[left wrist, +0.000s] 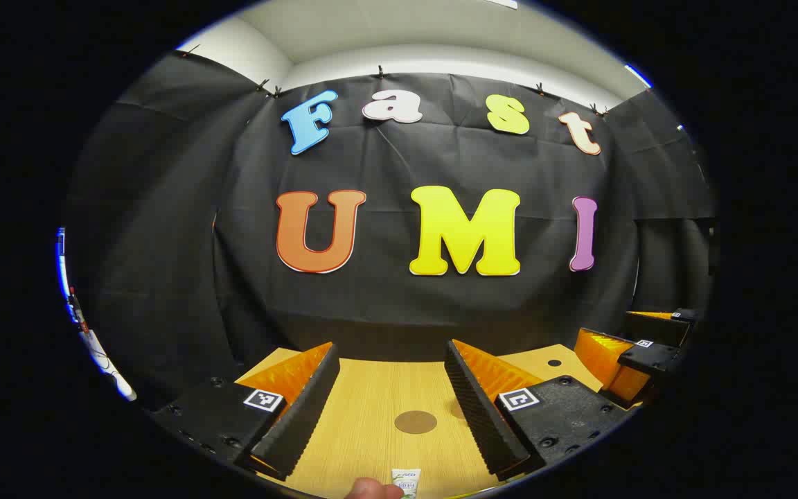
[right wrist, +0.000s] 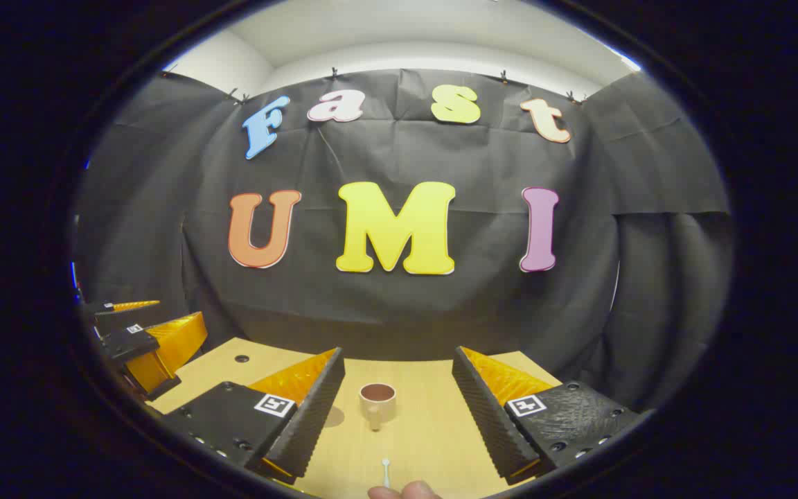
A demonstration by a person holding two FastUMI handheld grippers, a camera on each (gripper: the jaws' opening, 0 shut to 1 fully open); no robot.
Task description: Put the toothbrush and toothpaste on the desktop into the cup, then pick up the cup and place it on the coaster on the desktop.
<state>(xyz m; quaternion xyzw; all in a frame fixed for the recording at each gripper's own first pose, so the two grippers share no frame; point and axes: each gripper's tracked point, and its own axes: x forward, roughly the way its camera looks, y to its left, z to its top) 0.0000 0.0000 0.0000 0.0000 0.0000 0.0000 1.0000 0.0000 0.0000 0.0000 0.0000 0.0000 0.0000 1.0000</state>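
Left tongs (left wrist: 392,402) released, spread over counter (left wrist: 364,416); coaster (left wrist: 415,421) btwn fingers, toothpaste (left wrist: 406,480) nearer cam. Right tongs (right wrist: 399,405) released; cup (right wrist: 377,402) btwn fingers, toothbrush (right wrist: 386,471) nearer cam.

Right gripper (right wrist: 399,416) at bottom of frame, fingers spread wide, nothing between them but bare desk (right wrist: 433,436). Cup (right wrist: 377,404) upright on desk, centre-bottom of frame, between the two fingers but farther off, touching neither. Toothbrush (right wrist: 386,472) lying on desk below cup, near bottom edge, thin and pale, apart from cup. Fingertip of a hand (right wrist: 402,491) at very bottom edge, just beside toothbrush end. Left gripper (right wrist: 139,339) at lower left of frame, over desk corner, well apart from cup.
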